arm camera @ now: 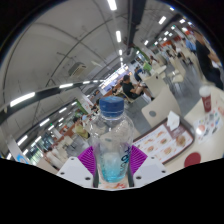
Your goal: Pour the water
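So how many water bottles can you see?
1. The clear plastic water bottle with a blue cap stands upright between the gripper's pink-padded fingers, which press its sides. Others may be hidden among the far tables.

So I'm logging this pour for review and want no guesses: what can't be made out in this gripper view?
- Bottle: its base is hidden behind the fingers; the water level is unclear through the clear plastic.
- Gripper: the bottle stands between the pads; whether both press on it cannot be told.
- Red cup on the table: contents too small to see.
- Tray papers: print too small to read.
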Demonstrator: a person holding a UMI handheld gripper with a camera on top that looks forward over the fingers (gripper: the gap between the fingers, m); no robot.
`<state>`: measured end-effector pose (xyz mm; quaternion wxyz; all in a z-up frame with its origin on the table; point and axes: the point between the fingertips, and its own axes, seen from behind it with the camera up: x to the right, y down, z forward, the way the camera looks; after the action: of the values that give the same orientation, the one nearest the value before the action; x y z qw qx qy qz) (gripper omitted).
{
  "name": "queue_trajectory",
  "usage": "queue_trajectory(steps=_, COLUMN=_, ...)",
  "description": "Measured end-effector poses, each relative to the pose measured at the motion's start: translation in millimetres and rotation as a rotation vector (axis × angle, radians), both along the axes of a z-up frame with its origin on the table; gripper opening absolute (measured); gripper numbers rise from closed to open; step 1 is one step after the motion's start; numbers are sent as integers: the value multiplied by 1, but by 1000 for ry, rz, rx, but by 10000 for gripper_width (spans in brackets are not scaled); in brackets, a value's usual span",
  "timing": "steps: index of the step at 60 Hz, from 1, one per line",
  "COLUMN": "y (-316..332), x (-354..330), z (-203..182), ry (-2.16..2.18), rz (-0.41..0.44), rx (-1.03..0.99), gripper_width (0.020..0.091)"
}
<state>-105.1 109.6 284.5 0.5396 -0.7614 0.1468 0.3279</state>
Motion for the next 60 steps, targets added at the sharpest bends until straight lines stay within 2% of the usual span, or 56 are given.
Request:
queue_trajectory(steps=5, y=11, x=40, z=8, ry=-301, rz=-25, rx=96, gripper_width=388)
queue_trajectory(steps=10, y=22, x=88, z=-4, ry=-504, rz=-56, rx=131, gripper_width=387)
queue_trajectory(steps=18, y=33, x=148, z=-57, ry=-703, rz=-77, rx=109, gripper_width=389)
queue_trajectory(steps=22, y=36, x=166, z=-97, ry=-726, rz=-63, rx=63, gripper_width=389)
queue_trajectory(steps=34, y=32, x=188, z=-175, ry=-746, rz=-19, rx=-16, gripper_width=389)
queue_trajectory(steps=43, y=22, x=188, z=-215, ry=-735, rz=16, rx=-57, gripper_width=392)
queue_trajectory(steps=44, y=18, x=189, z=-216, ry=-730, rz=12, rx=-52, gripper_width=408)
queue_trajectory(steps=50, y=19, x=190, z=-216, ry=-732, rz=3, rx=-30, gripper_width=396)
queue_trajectory(steps=54, y=17, x=189, z=-215, ry=-726, rz=-7, rx=-31, gripper_width=434)
queue_trajectory(steps=60, y=17, x=190, z=-216, ry=-729, rz=2, rx=-55, gripper_width=541)
